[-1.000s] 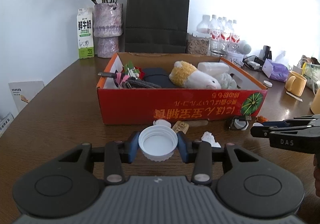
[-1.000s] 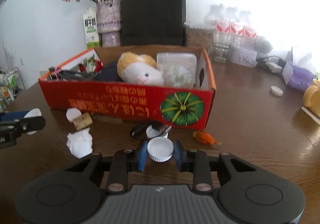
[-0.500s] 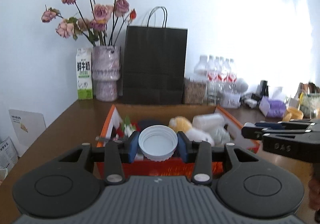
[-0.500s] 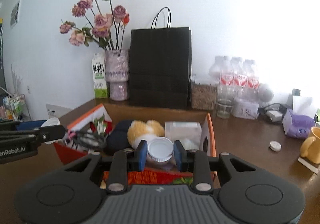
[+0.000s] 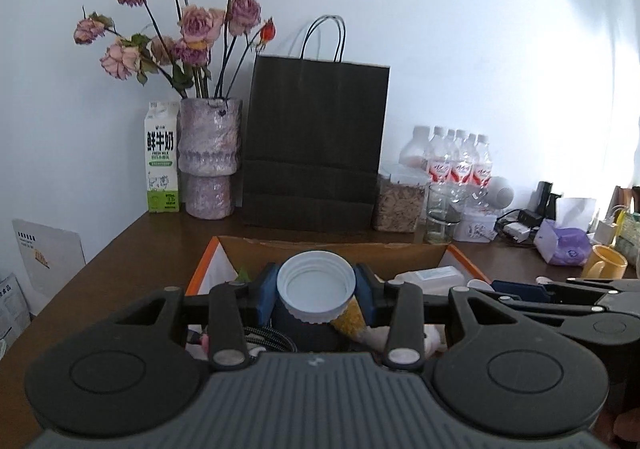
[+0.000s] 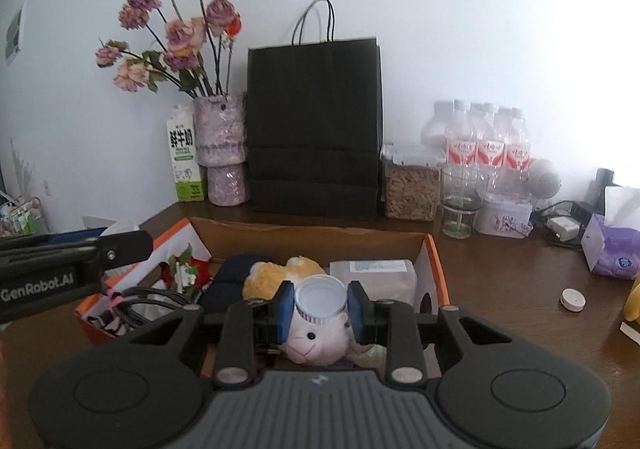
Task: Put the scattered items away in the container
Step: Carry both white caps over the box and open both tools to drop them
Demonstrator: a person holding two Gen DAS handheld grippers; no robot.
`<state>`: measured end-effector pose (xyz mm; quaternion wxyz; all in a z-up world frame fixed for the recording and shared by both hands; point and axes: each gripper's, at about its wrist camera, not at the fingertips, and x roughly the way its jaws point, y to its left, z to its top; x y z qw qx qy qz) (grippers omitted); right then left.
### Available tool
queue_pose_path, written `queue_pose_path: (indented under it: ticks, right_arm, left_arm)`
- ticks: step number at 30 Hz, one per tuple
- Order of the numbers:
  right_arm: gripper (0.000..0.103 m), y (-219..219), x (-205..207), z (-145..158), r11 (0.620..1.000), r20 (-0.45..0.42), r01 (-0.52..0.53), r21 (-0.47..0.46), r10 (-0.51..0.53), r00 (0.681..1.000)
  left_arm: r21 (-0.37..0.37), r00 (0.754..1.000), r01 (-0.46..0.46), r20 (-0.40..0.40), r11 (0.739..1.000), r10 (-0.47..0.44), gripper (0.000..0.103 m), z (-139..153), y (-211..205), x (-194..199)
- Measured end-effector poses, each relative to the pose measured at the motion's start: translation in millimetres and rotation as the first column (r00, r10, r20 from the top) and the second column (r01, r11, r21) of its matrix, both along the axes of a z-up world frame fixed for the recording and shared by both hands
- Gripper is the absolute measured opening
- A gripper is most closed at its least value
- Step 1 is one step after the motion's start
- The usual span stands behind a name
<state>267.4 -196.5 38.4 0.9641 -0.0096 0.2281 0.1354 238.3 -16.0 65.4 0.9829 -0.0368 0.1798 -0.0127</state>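
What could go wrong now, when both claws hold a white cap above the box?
1. The box is already crowded: a large cap dropped from the left claw may bounce off the plush toy and roll out.
2. The small cap sits only by its edges in the right claw; it may slip early.
3. The two claws are close and could collide.

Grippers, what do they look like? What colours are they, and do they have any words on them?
Both match. The left gripper and the right gripper each have a ribbed grey body, two round black discs, black linkage bars with silver pins, and blue pads on the fingers. Seen from the right wrist view, the left one's side carries white "GenRobot.AI" lettering. No cables show.
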Motion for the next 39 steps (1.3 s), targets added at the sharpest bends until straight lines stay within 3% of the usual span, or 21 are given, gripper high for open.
queue_pose_path:
  ticks: [13, 32, 34, 37, 39]
  right_arm:
    - [0.027, -6.1, 36.1, -33.2, 1.0, -0.082, 0.023, -0.007, -0.023, 0.996]
    - [0.028, -8.7, 44.5, -52.9, 0.999, -0.132, 0.022, -0.028, -0.026, 0.991]
    - [0.031, -8.6, 43.2, -51.5, 0.999, -0.122, 0.025, -0.032, -0.029, 0.992]
    - [0.048, -9.4, 41.1, -49.1, 0.999, -0.108, 0.024, -0.025, -0.026, 0.994]
    - [0.051, -9.7, 39.9, -47.4, 0.999, -0.099, 0.02, -0.025, -0.023, 0.995]
  left_arm:
    - [0.001, 0.996, -0.013, -0.094, 1.0, 0.013, 0.041, -31.0, -4.9, 47.9]
    - [0.05, 0.985, 0.003, -0.175, 0.999, 0.006, 0.041, -62.5, -6.5, 63.8]
    - [0.056, 0.985, 0.002, -0.173, 0.998, 0.008, 0.042, -62.9, -6.8, 63.8]
    - [0.067, 0.987, 0.002, -0.158, 0.998, 0.009, 0.046, -61.6, -9.2, 61.6]
    - [0.076, 0.988, -0.001, -0.152, 0.997, 0.013, 0.05, -61.2, -10.7, 61.4]
